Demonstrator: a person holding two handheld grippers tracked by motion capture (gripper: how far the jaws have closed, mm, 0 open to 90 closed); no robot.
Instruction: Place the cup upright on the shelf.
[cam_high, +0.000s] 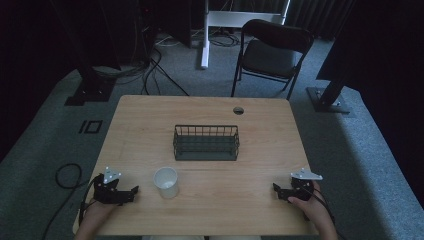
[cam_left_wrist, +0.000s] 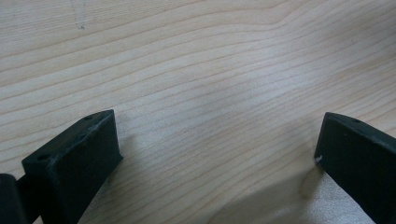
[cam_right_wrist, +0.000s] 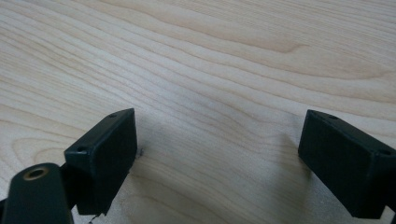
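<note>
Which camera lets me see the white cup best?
The high view: the white cup stands whole and upright on the table, near the left tool. Both gripper views look down at bare wood between open jaws.

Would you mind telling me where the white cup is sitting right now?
In the high view, the white cup stands upright on the table, left of centre near the front, just right of the left gripper and in front of the wire basket.

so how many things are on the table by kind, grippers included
paper cup: 1
wire basket: 1
grippers: 2, the left gripper and the right gripper, both open on the wooden table
total: 4
</note>
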